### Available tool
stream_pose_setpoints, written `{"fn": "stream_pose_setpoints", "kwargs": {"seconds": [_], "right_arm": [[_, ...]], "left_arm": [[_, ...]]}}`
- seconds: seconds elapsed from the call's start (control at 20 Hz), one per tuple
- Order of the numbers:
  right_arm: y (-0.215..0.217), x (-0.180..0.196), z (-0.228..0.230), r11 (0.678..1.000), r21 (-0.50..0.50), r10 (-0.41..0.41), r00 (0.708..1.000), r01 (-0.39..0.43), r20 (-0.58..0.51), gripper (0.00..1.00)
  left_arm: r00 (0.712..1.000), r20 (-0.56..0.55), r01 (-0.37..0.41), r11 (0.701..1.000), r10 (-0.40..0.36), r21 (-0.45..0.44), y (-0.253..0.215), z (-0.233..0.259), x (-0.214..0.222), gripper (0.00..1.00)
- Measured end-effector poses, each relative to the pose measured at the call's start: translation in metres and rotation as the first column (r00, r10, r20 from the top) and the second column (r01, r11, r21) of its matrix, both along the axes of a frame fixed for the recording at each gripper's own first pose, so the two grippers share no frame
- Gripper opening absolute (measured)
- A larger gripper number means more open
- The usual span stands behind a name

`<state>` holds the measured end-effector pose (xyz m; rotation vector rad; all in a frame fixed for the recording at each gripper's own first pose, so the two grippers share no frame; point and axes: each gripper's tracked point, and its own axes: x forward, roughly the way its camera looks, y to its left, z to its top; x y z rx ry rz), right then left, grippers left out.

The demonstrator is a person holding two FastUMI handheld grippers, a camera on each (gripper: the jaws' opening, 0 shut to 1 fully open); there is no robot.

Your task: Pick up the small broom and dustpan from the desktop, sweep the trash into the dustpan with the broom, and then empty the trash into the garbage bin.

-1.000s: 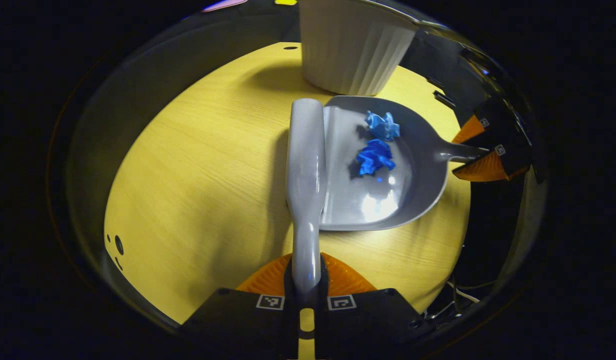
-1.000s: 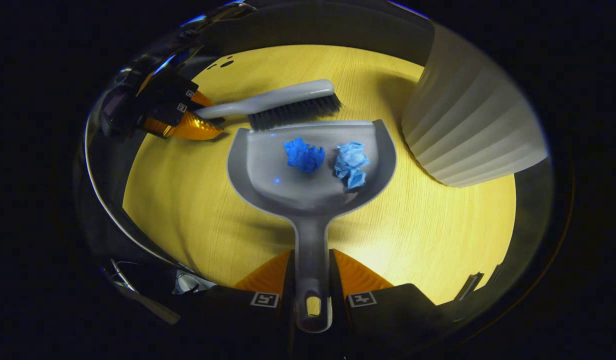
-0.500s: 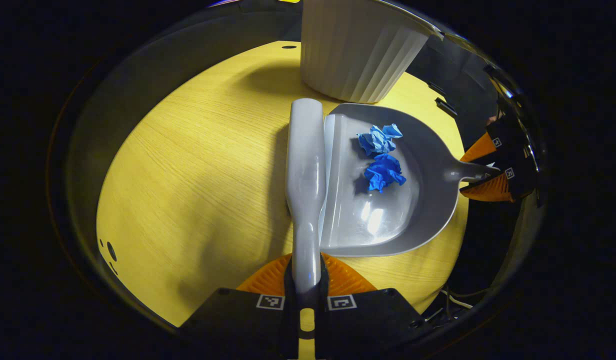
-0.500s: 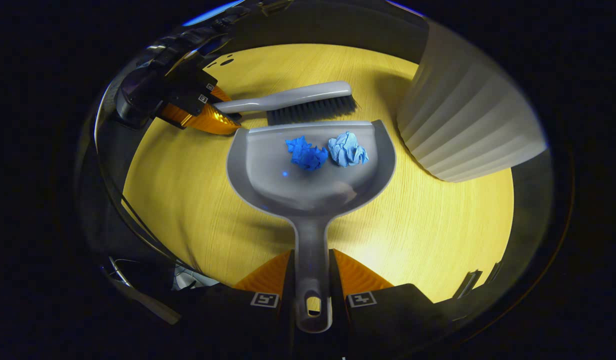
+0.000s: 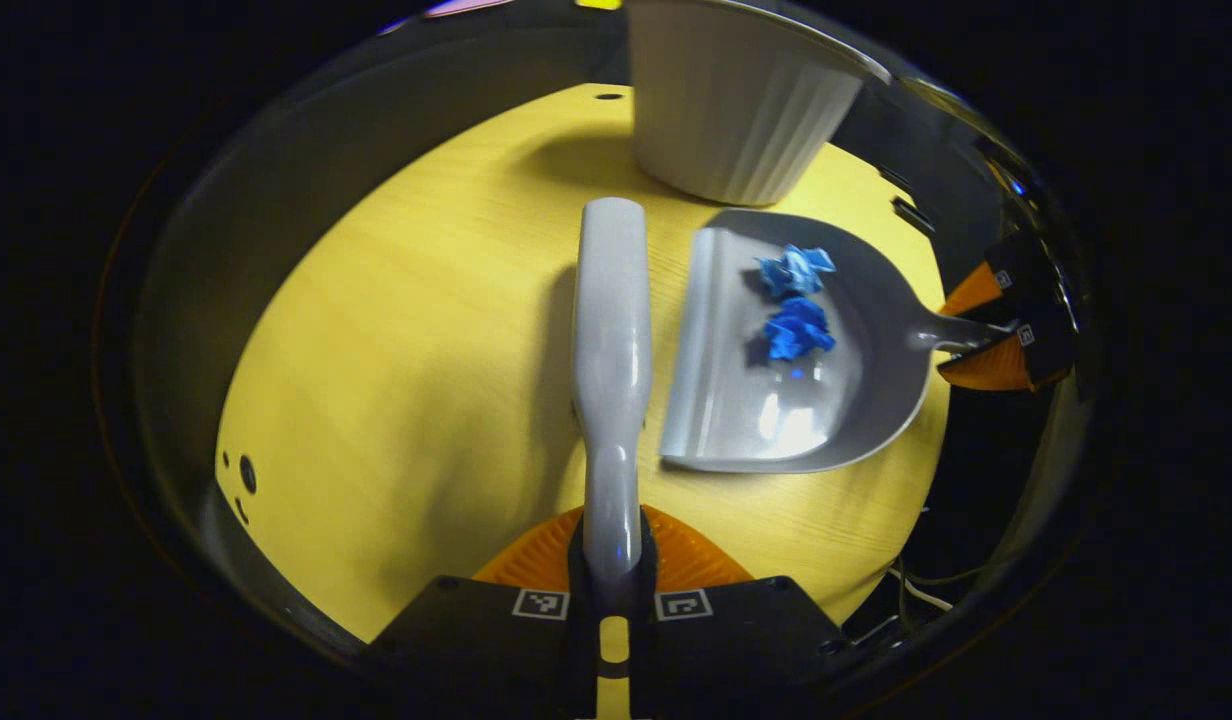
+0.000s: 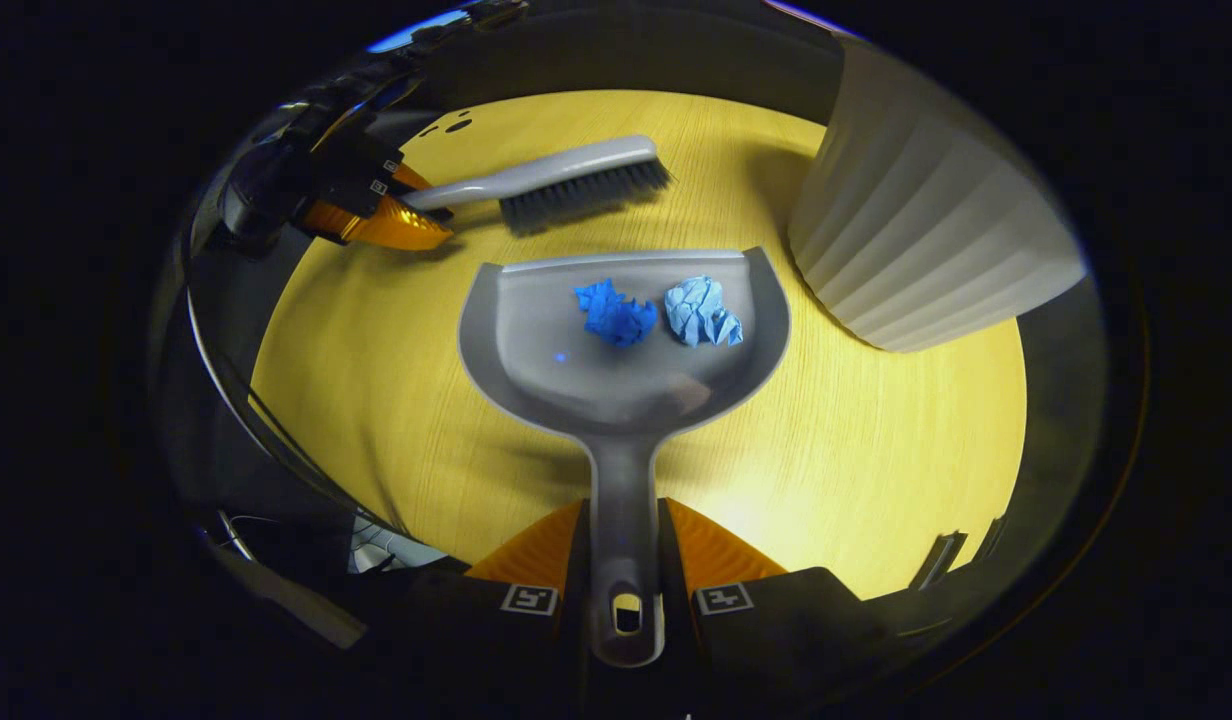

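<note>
In the left gripper view, our left gripper [image 5: 613, 570] has its jaws closed on the handle of the small broom [image 5: 610, 330], which points to twelve o'clock over the yellow tabletop [image 5: 396, 340]. A half-second ago the broom touched the dustpan lip; now a gap shows between them, so we judge the sweeping done. At three o'clock sits the grey dustpan [image 5: 836, 400], holding two blue paper wads [image 5: 796, 300], its handle clamped in our right gripper's [image 6: 626, 560] jaws. The white ribbed garbage bin [image 5: 736, 110] stands just beyond, at one o'clock, ready for emptying.
</note>
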<state>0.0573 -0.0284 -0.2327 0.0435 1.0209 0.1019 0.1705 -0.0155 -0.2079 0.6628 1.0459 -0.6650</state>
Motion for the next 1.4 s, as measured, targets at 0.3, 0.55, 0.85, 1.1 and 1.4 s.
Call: {"fn": "stream_pose_setpoints", "kwargs": {"seconds": [0.3,0.55,0.85,1.1,1.4], "right_arm": [[0.003,0.001,-0.018,1.000,-0.002,-0.023,0.999,0.023,-0.029,0.32],[0.002,-0.003,-0.016,1.000,0.008,-0.026,1.000,0.026,0.004,0.28],[0.005,-0.002,-0.008,0.999,0.020,-0.041,0.998,0.040,0.057,0.25],[0.008,0.000,-0.007,0.999,0.027,-0.045,0.995,0.043,0.090,0.22],[0.006,0.002,-0.025,0.999,0.033,-0.037,0.981,0.031,0.191,0.19]], "left_arm": [[0.986,-0.001,-0.165,0.983,0.166,-0.078,0.026,-0.003,-0.033,0.17],[0.978,0.002,-0.206,0.973,0.208,-0.102,0.039,0.001,-0.043,0.17],[0.975,0.006,-0.218,0.970,0.220,-0.109,0.046,0.002,-0.045,0.17],[0.972,0.004,-0.233,0.966,0.235,-0.112,0.046,0.002,-0.044,0.14],[0.970,0.003,-0.241,0.964,0.243,-0.114,0.058,-0.005,-0.046,0.17]]}}
